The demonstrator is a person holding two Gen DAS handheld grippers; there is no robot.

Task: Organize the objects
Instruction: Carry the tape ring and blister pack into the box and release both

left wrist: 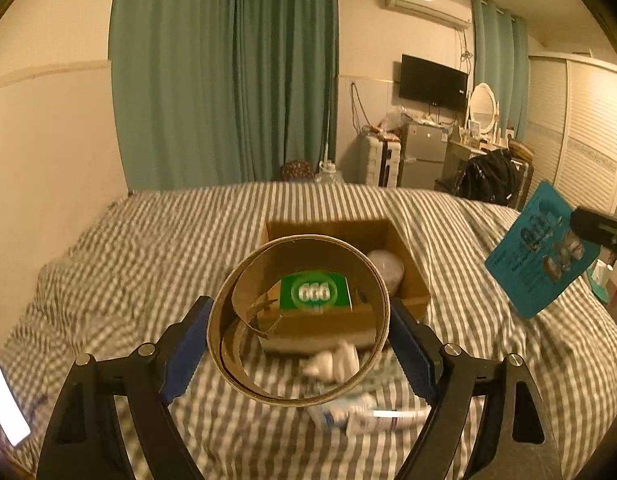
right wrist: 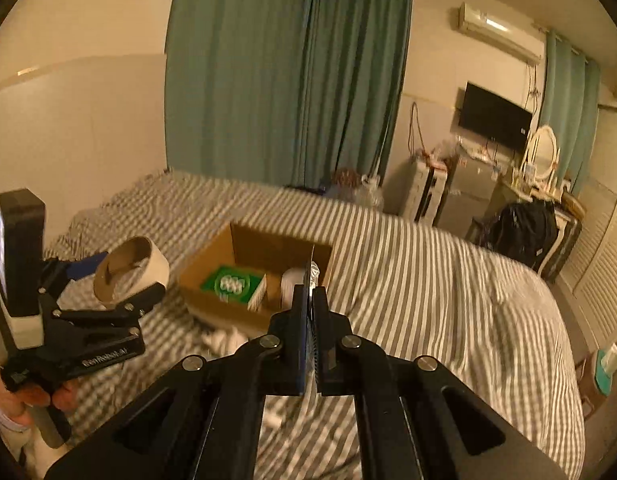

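A cardboard box [left wrist: 328, 229] sits open on the striped bed; inside lie a green packet [left wrist: 314, 292] and a white roll [left wrist: 386, 270]. My left gripper [left wrist: 298, 308] is shut on a brown tape roll [left wrist: 308, 250], held in the air just before the box. From the right wrist view the same tape roll [right wrist: 130, 272] hangs left of the box [right wrist: 268, 248]. My right gripper [right wrist: 309, 294] is shut on a flat blue card package [right wrist: 308, 276], seen edge-on above the box's near right side. The left wrist view shows that blue package [left wrist: 542, 248] tilted at the right.
White bottles [left wrist: 332, 364] and a white tube [left wrist: 368, 416] lie on the bedspread in front of the box. A lit phone [left wrist: 4, 404] rests at the bed's left edge. A hand [right wrist: 36, 396] grips the left tool. Furniture and a black bag [right wrist: 524, 232] stand beyond the bed.
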